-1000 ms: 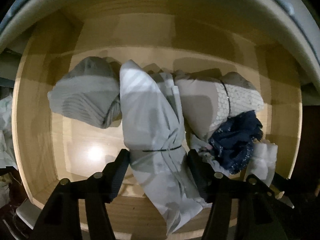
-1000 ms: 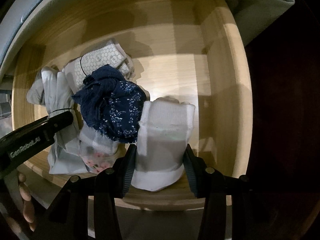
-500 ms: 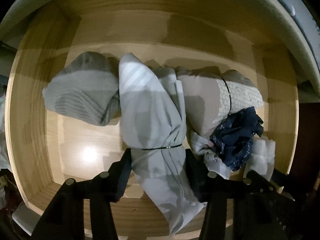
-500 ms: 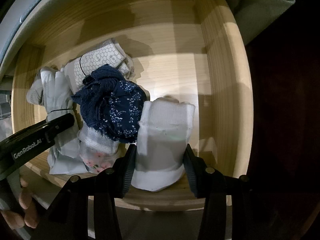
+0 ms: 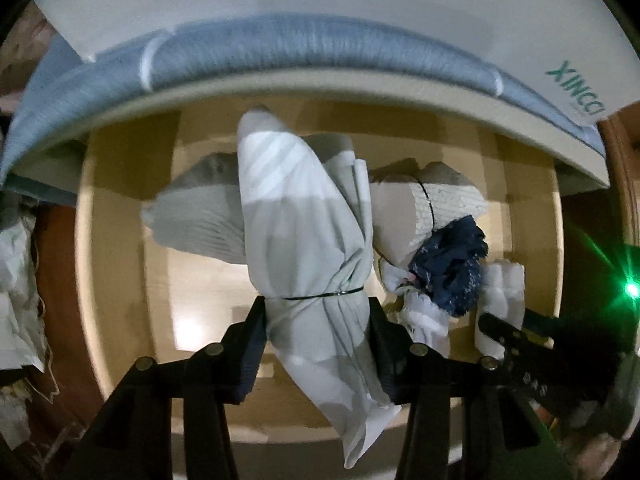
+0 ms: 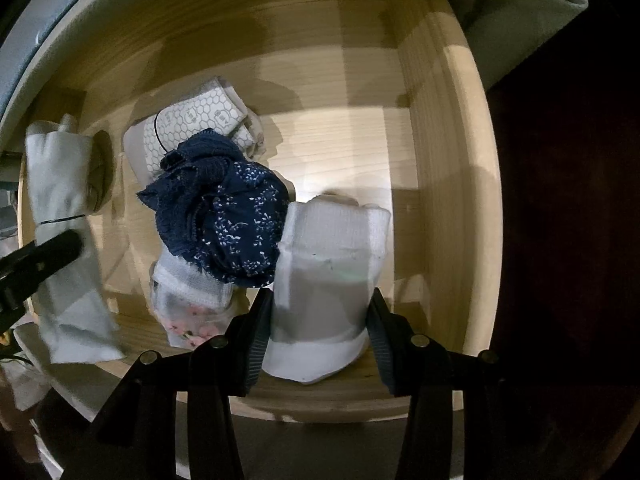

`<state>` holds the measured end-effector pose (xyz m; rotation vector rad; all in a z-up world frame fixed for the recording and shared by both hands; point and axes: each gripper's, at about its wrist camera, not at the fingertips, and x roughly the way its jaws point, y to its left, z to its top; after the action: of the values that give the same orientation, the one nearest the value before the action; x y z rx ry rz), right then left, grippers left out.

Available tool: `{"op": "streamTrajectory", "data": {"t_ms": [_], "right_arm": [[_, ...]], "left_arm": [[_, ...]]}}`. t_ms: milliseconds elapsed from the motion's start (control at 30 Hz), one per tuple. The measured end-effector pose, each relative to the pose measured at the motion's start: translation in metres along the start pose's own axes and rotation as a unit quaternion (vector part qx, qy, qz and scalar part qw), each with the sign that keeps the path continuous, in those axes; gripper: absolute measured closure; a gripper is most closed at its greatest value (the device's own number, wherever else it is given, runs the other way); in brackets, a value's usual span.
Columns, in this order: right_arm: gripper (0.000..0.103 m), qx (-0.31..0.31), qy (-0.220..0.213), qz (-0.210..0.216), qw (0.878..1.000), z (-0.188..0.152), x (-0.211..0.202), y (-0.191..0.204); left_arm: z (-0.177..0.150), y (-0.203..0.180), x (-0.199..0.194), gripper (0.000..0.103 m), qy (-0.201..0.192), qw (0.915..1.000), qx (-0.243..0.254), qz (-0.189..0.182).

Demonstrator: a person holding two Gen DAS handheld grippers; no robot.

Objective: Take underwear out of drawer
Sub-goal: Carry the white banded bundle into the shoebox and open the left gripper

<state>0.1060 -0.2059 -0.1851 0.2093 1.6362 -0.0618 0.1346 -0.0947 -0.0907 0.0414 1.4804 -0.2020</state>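
My left gripper (image 5: 316,312) is shut on a pale grey rolled garment bundle (image 5: 304,232) tied with a thin black band, and holds it lifted above the wooden drawer (image 5: 120,240). That bundle also shows in the right wrist view (image 6: 64,216), at the left. My right gripper (image 6: 320,312) is shut on a white rolled underwear bundle (image 6: 328,272) that rests at the drawer's front right. A navy floral lace piece (image 6: 224,220) lies just left of it.
In the drawer lie a hexagon-patterned white roll (image 6: 192,124), a grey roll (image 5: 200,216) and a small white piece with pink print (image 6: 188,304). A grey mattress edge (image 5: 320,52) overhangs the drawer's back. The drawer's right wall (image 6: 448,200) stands close to my right gripper.
My left gripper has pulled back and up with the grey bundle, which now hangs above the other clothes. My right gripper has stayed still on the white bundle.
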Motion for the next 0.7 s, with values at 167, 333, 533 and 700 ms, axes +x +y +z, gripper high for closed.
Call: {"op": "streamTrajectory", "data": {"t_ms": [167, 333, 533, 700], "right_arm": [[0.060, 0.000, 0.000, -0.003, 1.000, 0.000, 0.001, 0.001], [0.060, 0.001, -0.001, -0.004, 1.000, 0.000, 0.001, 0.002], [0.060, -0.004, 0.001, -0.013, 1.000, 0.001, 0.002, 0.007], [0.060, -0.005, -0.003, -0.017, 1.000, 0.000, 0.002, 0.011]], "left_arm": [[0.009, 0.002, -0.021, 0.055, 0.004, 0.9998, 0.021, -0.002], [0.000, 0.002, -0.043, 0.055, 0.015, 0.9991, 0.039, 0.003], [-0.013, 0.007, -0.063, 0.055, 0.008, 0.9983, 0.056, 0.012], [-0.026, 0.006, -0.083, 0.055, -0.007, 0.9975, 0.069, 0.013]]}}
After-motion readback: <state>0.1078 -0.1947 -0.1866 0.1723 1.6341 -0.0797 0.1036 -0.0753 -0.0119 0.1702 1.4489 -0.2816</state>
